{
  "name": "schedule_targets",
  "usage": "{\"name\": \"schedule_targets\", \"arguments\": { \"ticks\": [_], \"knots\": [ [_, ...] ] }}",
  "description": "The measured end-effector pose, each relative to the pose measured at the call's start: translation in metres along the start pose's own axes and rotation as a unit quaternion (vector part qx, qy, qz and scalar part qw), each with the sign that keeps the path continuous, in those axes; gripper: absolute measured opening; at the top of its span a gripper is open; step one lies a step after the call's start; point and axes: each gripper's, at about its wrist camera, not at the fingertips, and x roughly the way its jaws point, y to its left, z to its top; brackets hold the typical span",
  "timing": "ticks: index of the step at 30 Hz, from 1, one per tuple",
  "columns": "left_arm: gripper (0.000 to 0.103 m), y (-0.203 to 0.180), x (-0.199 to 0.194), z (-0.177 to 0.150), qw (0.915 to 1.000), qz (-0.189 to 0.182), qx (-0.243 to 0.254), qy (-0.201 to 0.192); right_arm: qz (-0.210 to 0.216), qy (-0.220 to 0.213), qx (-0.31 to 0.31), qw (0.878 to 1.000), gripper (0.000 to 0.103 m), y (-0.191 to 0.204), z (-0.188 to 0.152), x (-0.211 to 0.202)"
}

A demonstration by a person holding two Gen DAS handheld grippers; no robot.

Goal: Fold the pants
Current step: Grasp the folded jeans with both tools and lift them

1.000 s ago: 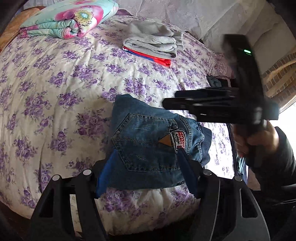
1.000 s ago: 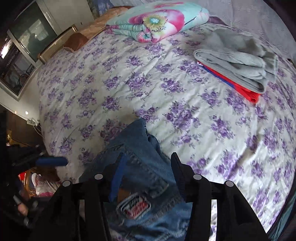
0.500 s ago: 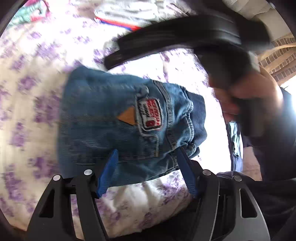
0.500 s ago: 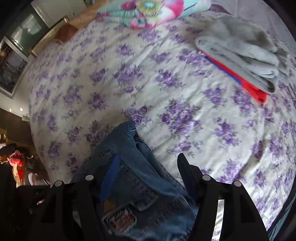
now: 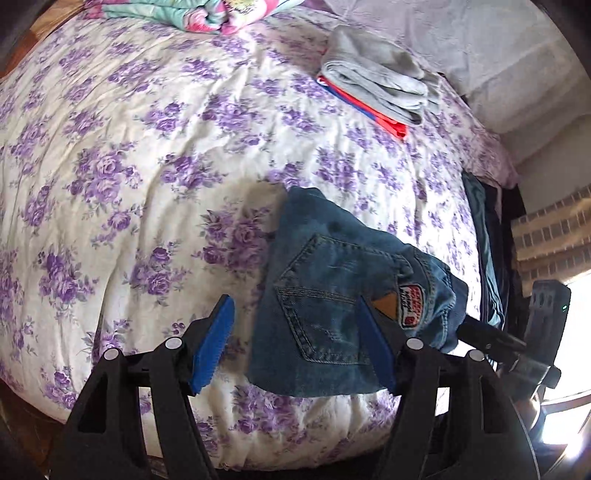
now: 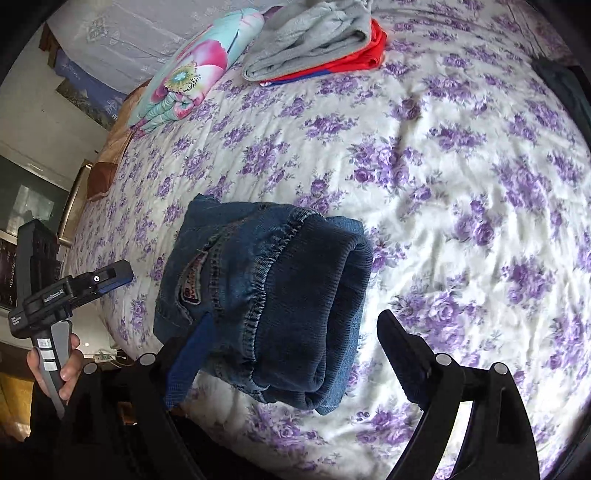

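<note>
A small pair of blue jeans [image 5: 332,295] lies folded on the purple-flowered bed cover [image 5: 147,166], near the bed's front edge. My left gripper [image 5: 295,347] stands open over the near end of the jeans. Its right pad is against the denim and its left pad is clear of the cloth. In the right wrist view the ribbed waistband end of the jeans [image 6: 266,280] sits between the fingers of my right gripper [image 6: 295,350], whose jaws are opening. Its right finger stands well apart from the cloth. A hand [image 6: 55,369] holds the left gripper [image 6: 110,277] at the left.
A folded grey garment [image 5: 376,88] lies on red and blue cloth at the back of the bed. A flowered folded quilt [image 5: 207,14] lies further back. Dark clothes [image 5: 484,236] hang at the bed's right edge. The right gripper [image 5: 491,338] shows there too.
The right gripper has spread its fingers off the jeans' waistband and swung round to their end. It has left the middle of the left wrist view for the right edge.
</note>
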Motion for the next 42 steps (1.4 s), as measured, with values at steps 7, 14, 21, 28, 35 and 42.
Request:
{"name": "schedule_targets", "arguments": {
  "ticks": [7,14,21,28,35,42],
  "knots": [
    [0.067,0.021,0.02,0.002,0.999,0.001,-0.025,0.036,0.084,0.069,0.087,0.99,0.09,-0.03,-0.024,0.037],
    [0.074,0.026,0.059,0.001,0.9936,-0.051,-0.048,0.088,0.155,0.093,0.136,0.974,0.094,-0.044,-0.022,0.064],
    [0.09,0.02,0.091,0.007,0.9885,-0.085,-0.052,0.114,0.137,0.097,0.113,0.979,0.095,-0.034,-0.017,0.063],
    [0.075,0.007,0.089,0.004,0.9889,-0.096,-0.043,0.105,0.123,0.071,0.081,0.987,0.058,-0.021,-0.012,0.056],
    [0.056,-0.019,0.041,0.002,0.993,-0.095,-0.011,0.069,0.081,0.018,0.003,0.997,0.051,0.018,-0.001,0.011],
    [0.054,-0.068,-0.02,0.059,0.994,-0.097,0.048,0.02,0.113,-0.034,0.0,0.993,0.051,0.027,0.06,-0.043]
  ]
}}
